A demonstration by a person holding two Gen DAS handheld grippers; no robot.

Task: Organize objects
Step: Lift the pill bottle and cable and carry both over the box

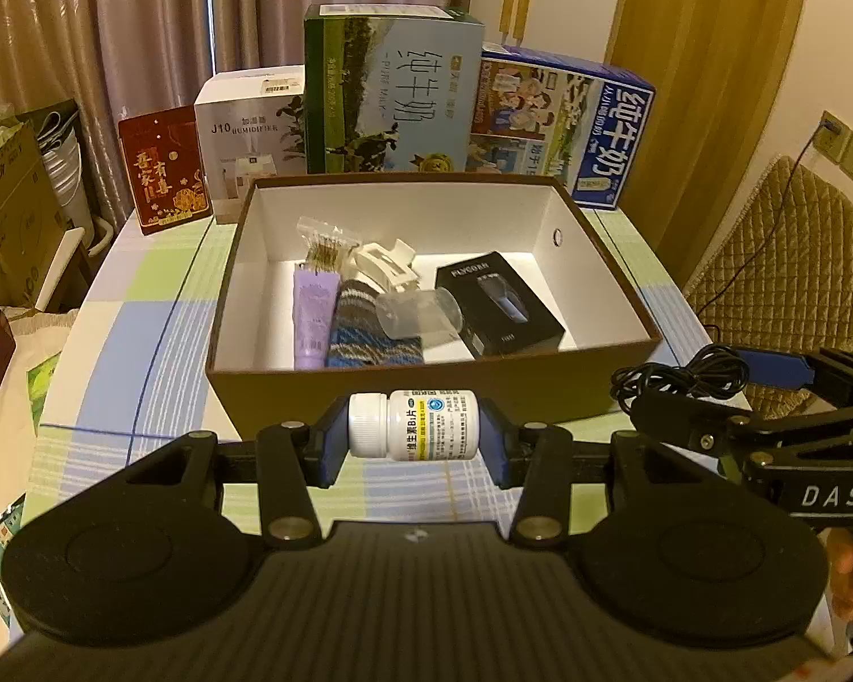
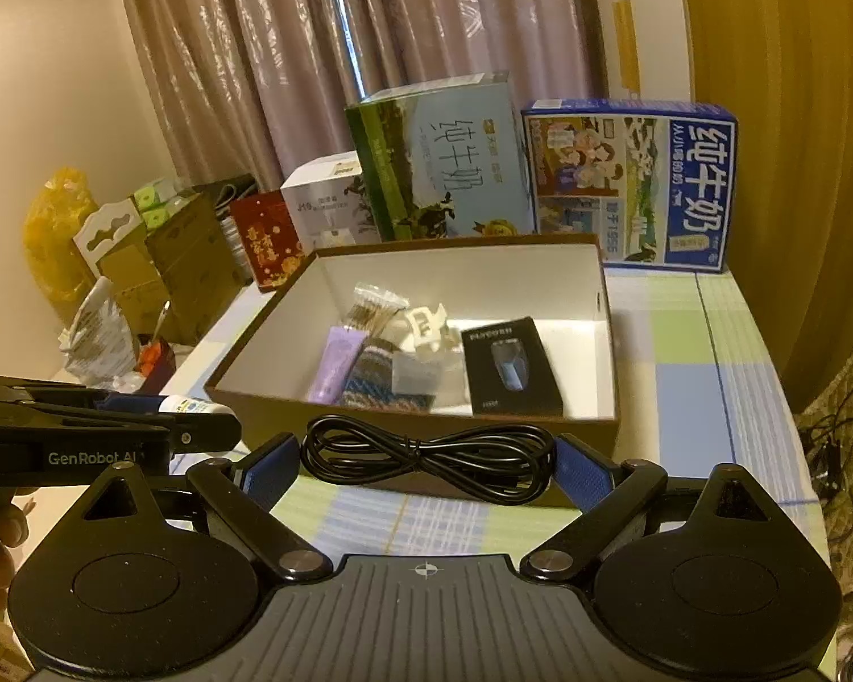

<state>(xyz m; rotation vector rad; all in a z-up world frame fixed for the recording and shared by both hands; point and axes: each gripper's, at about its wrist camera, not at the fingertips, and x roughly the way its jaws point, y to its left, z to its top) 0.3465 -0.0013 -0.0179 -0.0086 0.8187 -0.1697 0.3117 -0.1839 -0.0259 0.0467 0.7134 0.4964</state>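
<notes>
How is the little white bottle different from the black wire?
The white pill bottle is hard and smooth, lying sideways in the left gripper; the black cable is a floppy coiled bundle in the right gripper. The bottle has a printed label; the cable has none. Both are held just in front of the brown box.

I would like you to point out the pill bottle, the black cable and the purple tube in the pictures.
pill bottle [image 1: 421, 425], left wrist view, on its printed label.
black cable [image 2: 426, 454], right wrist view, on the middle of the coiled bundle.
purple tube [image 1: 313, 315], left wrist view, on the tube's body, inside the box.
</notes>
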